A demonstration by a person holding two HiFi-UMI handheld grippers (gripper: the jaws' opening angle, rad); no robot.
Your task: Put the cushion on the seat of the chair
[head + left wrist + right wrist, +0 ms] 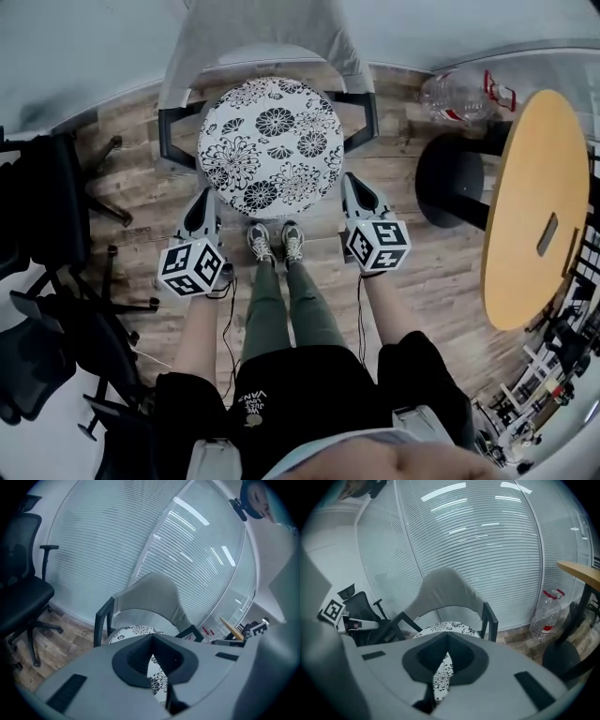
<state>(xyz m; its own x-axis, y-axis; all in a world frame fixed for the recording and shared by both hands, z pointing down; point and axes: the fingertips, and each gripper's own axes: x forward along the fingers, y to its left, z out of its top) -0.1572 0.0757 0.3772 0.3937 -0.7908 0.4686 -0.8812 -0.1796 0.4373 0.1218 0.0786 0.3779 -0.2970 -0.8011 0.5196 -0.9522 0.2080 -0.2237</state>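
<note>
Head view: the cushion [272,145] is held by its near rim at two places, the left gripper [210,194] on one side and the right gripper [349,181] on the other. It is seen over the seat area of the chair [262,37], between the two black armrests and in front of the grey backrest. Whether its underside touches the seat cannot be told. The step in hand is judged to be the carry to the seat, with placement not yet finished.

Left gripper view: floral fabric is seen between the jaws, which are pressed in on it. The cushion's rim is pinched, and its far part is seen in front of the backrest.

Right gripper view: the jaws are likewise clamped on the patterned rim. A plastic bottle [546,613] is noted on the floor beside the chair, well apart from the work.

Next move, as judged: the cushion is to be kept level, centred between the armrests and lowered until it is borne by the seat. Both pairs of jaws are then to be opened together, so that it is not dragged to one side.

Cushion: round, white with black flower print, fairly flat. Little sag is seen between the two grips, so it is expected to handle as a firm pad.
</note>
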